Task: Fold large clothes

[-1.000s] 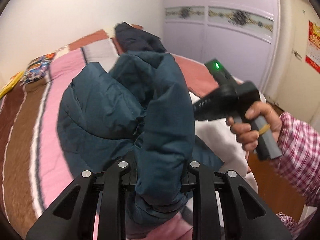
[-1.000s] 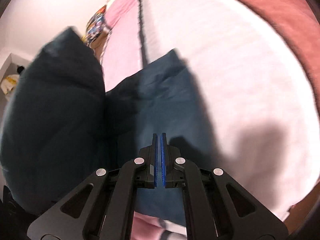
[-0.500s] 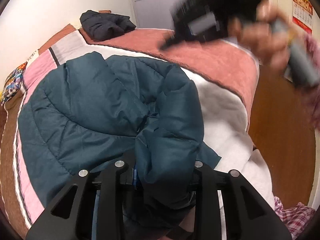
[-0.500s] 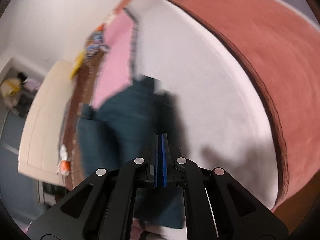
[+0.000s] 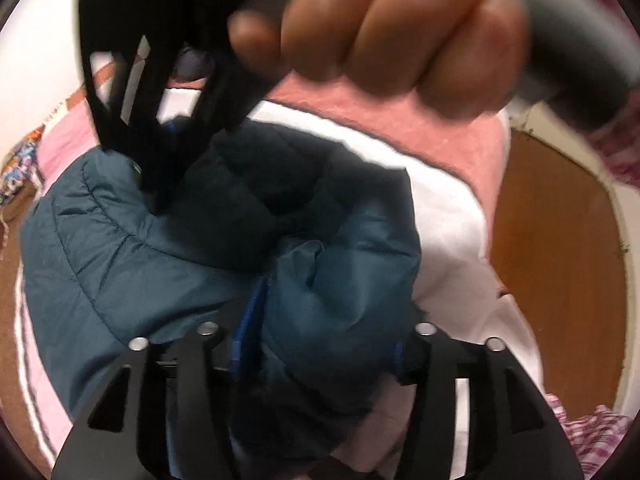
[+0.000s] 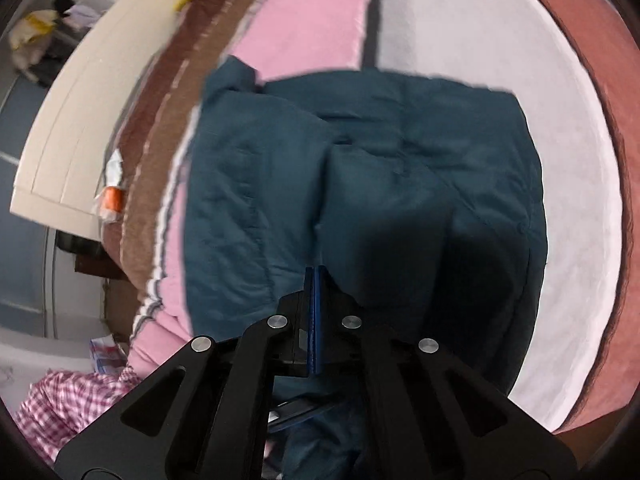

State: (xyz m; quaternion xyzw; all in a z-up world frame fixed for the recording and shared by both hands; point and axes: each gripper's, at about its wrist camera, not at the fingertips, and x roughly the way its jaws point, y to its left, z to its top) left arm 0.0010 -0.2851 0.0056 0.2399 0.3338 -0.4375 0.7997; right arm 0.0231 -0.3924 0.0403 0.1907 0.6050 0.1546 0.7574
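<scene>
1. You have one dark teal quilted puffer jacket (image 6: 384, 168) in play, lying on the bed with the pink, white, brown and rust striped blanket (image 6: 460, 24).
2. A second, darker bundle of clothing (image 5: 196, 62) shows at 11 o'clock in your left wrist view, far back on the bed, partly hidden and blurred.
3. Your left hand-held gripper (image 5: 320, 344) stands wide, with a thick bunched fold of the jacket filling the gap between its blue-padded fingers.
4. Your right hand-held gripper (image 6: 314, 280) has its blue pads pressed flat together with nothing between them, hovering over the jacket's near edge.
5. In the left wrist view your right hand (image 5: 380, 36) and its gripper fill 12 o'clock, blurred, above the jacket.
6. No containers appear in either view.
</scene>
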